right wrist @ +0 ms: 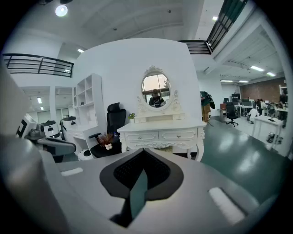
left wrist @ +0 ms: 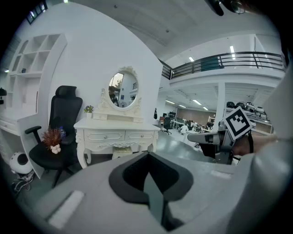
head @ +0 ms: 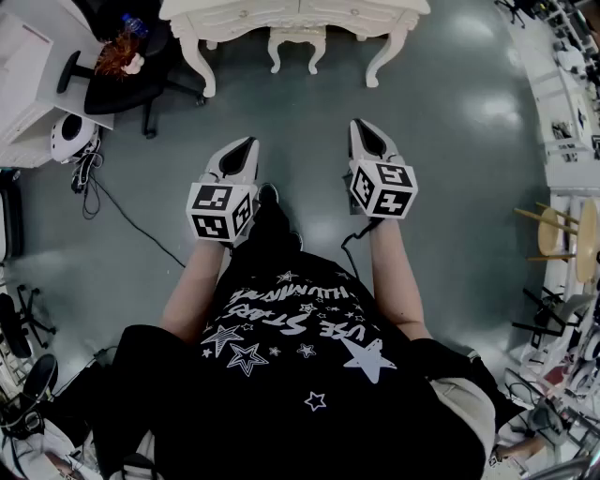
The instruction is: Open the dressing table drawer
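Well, in the head view the left gripper (head: 242,148) and right gripper (head: 367,131) are held side by side over the grey-green floor (head: 450,141), well apart from the white carved dressing table (head: 295,14) ahead. In the left gripper view its fingers (left wrist: 130,176) are clenched together on nothing, and the table's drawers (left wrist: 107,135) look closed, though they are small. In the right gripper view the fingers are likewise clenched and empty, with the table straight ahead.

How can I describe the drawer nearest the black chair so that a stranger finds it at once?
Find the white dressing table with the oval mirror against the white wall. Two drawers sit side by side under its top. This drawer is the one toward the black office chair, not toward the open floor.
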The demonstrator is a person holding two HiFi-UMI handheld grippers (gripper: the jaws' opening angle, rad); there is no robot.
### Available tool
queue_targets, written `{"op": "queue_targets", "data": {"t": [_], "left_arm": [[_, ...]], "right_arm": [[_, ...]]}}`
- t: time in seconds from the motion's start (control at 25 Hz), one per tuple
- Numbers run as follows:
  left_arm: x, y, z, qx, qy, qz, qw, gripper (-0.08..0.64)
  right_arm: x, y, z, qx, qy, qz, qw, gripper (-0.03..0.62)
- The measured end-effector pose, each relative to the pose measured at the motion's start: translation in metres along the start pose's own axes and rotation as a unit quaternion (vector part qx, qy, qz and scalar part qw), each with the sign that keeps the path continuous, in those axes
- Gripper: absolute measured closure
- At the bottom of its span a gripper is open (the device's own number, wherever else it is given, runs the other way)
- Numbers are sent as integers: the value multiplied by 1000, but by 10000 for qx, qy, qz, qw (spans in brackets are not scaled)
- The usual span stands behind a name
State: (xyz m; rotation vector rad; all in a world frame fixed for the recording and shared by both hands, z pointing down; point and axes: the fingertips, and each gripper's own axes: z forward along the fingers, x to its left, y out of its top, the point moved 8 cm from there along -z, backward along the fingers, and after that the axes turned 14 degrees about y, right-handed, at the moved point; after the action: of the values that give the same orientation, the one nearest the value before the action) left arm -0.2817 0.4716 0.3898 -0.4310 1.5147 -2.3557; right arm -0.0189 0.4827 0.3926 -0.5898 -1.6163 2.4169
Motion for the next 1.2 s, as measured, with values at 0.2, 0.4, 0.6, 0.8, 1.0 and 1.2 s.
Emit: {"op": "queue_targets", "data": {"t": [0.2, 0.4, 0.6, 0.8, 1.0, 1.2], "left_arm": [[-7, 3, -7, 8, 42, 20, 10000, 560], [-10, 0, -12, 35, 67, -19, 10000, 558], [-7, -6, -20, 12, 158, -50, 9999, 558], [2, -5, -12, 1, 220, -125, 9997, 558], [18, 0, 23, 96, 149, -148, 9997, 560], [40, 18, 79, 163, 95, -190, 9996, 558]], "right_arm": [[0, 1, -17, 0, -35, -22, 10000, 565], [-2, 0, -26, -24, -82, 1, 10000, 565], [2, -5, -27, -137, -40, 40, 9999, 565], [-3, -7, -17, -118, -167, 151, 9997, 563], [-18, 1, 14, -88, -97, 229, 9997, 435], [-49, 20, 61, -68, -192, 304, 9993, 329]]}}
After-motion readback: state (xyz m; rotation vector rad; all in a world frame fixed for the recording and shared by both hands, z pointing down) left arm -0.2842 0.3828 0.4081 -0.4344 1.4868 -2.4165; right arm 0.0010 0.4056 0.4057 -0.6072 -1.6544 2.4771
